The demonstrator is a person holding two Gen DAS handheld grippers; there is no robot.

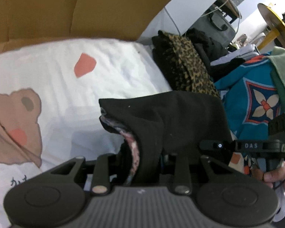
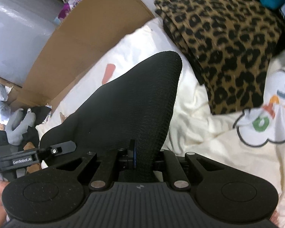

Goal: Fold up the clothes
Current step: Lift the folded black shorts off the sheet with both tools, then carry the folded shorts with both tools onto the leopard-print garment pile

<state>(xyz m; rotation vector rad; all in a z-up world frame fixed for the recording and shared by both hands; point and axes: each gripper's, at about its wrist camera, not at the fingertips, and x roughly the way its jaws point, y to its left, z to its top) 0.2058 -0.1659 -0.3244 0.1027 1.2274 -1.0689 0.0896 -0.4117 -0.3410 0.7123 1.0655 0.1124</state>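
left claw (image 1: 142,163) clamped on black garment (image 1: 171,125) | white sheet (image 1: 114,72) below

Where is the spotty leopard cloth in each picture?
Left wrist view: the folded brown-and-black leopard-print cloth lies right of centre in the upper half, behind the held black garment.
Right wrist view: it fills the upper right.
Shared landmark: the brown cardboard sheet, upper left in both.

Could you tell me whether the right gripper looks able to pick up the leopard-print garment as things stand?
Probably not yet: the right gripper is shut on the black garment. The leopard-print garment lies uncovered just ahead, so releasing first should free it.
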